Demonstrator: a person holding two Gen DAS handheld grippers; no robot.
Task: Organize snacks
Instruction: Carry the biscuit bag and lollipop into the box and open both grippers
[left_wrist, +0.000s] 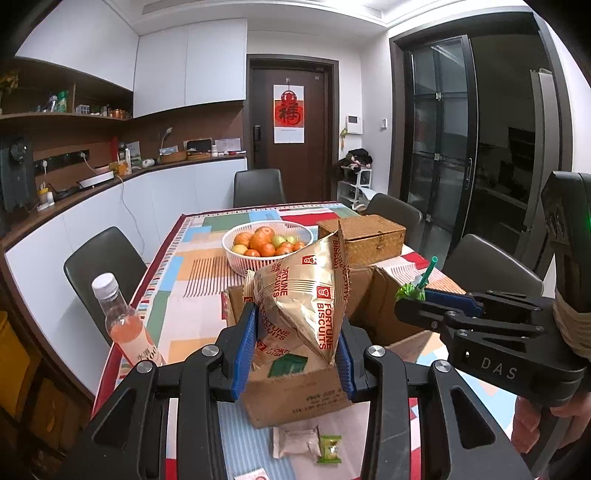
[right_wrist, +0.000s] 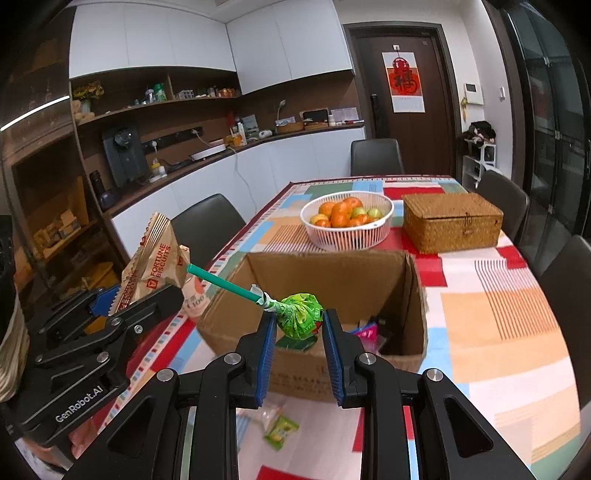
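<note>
**A:** Across the middle of both views: patchwork table (right_wrist: 517, 314), open cardboard box (right_wrist: 314, 288) dead centre, flaps up. Behind it, upper middle, white fruit basket (right_wrist: 347, 221) and, just right of that, lidded wicker box (right_wrist: 452, 221). Far left in the left wrist view, bottle of pink drink (left_wrist: 123, 321) standing near the table edge.

**B:** And in the grippers?

**A:** Left gripper (left_wrist: 295, 347) clamped on a gold Fortune Biscuits bag (left_wrist: 299, 295), jaws partway in, bag puffing out above the pads, held up in front of the box. Right gripper (right_wrist: 299, 347) pinched nearly closed on a green-wrapped lollipop (right_wrist: 299, 319), stick pointing toward upper left, hanging just over the box's near wall.

**B:** Tips for the drop?

**A:** Probably best to go biscuits first, being bulkier. Carry past the near flap, lower till the bag sits low inside, then release; letting go high risks catching the rim. Lollipop after, into whatever gap remains, minding the stick so no snag on the flap. Still waiting at the bottom of both views: two small wrapped snacks (left_wrist: 308, 443) on the cloth in front of the box.
</note>
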